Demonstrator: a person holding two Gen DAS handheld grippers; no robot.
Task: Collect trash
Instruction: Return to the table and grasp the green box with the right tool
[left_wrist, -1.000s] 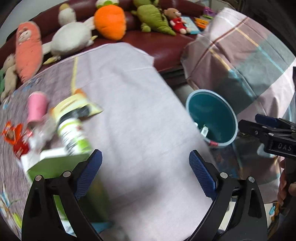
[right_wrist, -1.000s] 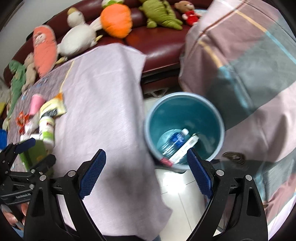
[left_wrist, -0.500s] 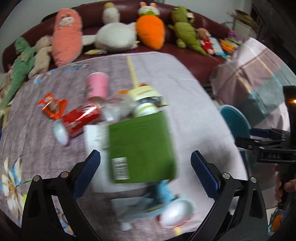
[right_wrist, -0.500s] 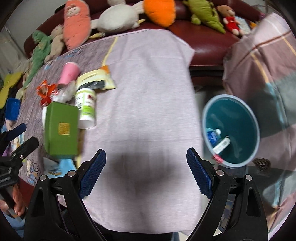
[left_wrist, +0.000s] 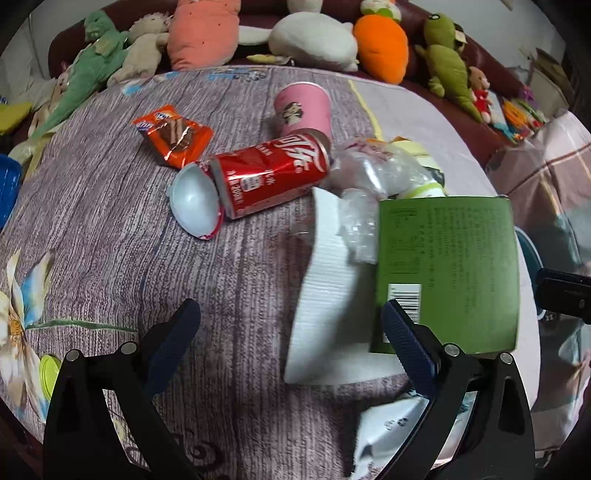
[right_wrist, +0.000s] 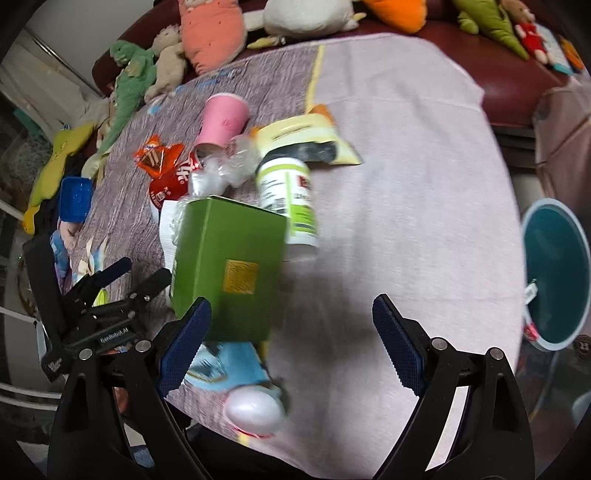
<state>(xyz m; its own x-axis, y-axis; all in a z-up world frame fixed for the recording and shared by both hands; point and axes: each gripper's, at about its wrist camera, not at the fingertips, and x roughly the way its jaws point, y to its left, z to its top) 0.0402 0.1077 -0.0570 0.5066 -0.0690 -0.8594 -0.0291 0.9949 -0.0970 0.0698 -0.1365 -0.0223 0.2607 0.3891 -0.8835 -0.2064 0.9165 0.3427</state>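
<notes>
We see a green box (left_wrist: 447, 269) lying nearest. A dented red can (left_wrist: 271, 173) lies beyond, a pink cup (left_wrist: 303, 109) farthest.

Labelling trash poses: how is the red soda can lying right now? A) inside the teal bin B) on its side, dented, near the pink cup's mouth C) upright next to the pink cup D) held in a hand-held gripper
B: the red soda can lies on its side, dented, on the cloth, its top end by the mouth of the tipped pink cup; no hand-held gripper touches it.
</notes>
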